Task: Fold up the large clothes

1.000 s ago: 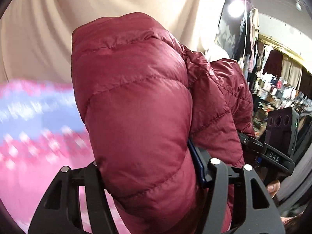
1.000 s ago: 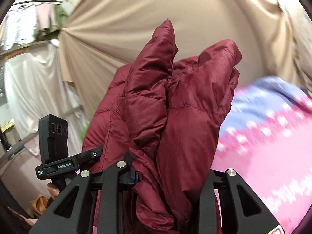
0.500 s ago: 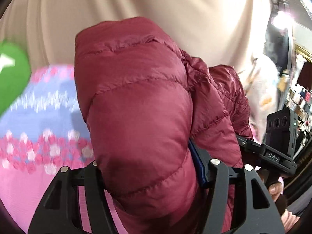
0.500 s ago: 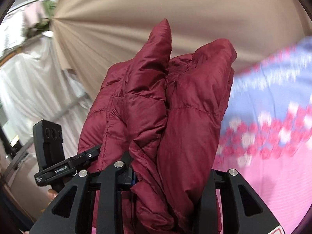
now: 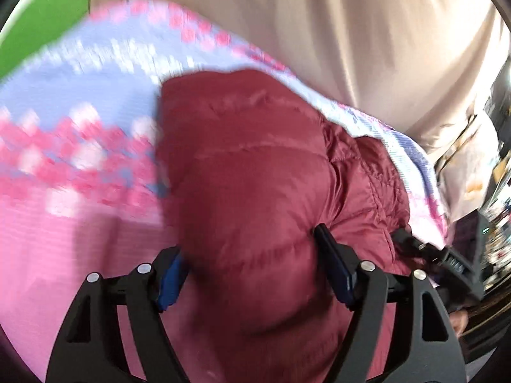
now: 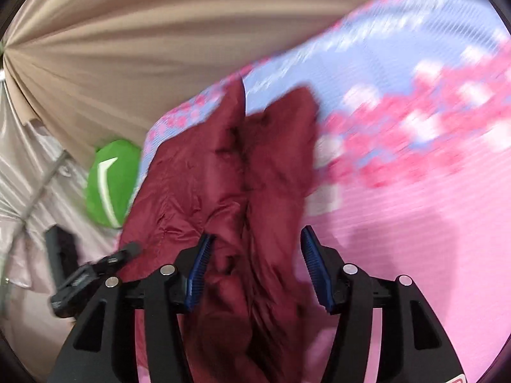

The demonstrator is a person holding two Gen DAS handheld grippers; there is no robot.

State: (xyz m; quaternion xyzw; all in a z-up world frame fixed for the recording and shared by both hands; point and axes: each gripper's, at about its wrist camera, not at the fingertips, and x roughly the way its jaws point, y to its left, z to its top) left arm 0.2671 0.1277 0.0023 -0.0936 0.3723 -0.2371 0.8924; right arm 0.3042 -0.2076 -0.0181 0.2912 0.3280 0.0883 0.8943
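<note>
A maroon quilted puffer jacket fills the middle of the left wrist view and also shows bunched in the right wrist view. It now lies low over a pink and lilac patterned bedspread. My left gripper has its blue pads spread apart with the jacket between them. My right gripper also stands open around the jacket's folds. The other gripper shows at the right edge of the left wrist view and at the left of the right wrist view.
A beige curtain hangs behind the bedspread. A green bag sits by the bed's far corner and also shows in the left wrist view. Pale sheeting hangs at the left. Cluttered shelves stand at the far right.
Both grippers came down toward the bedspread with the jacket. Their jaws have opened wide, where they were clamped on the jacket before. The view is blurred by motion.
</note>
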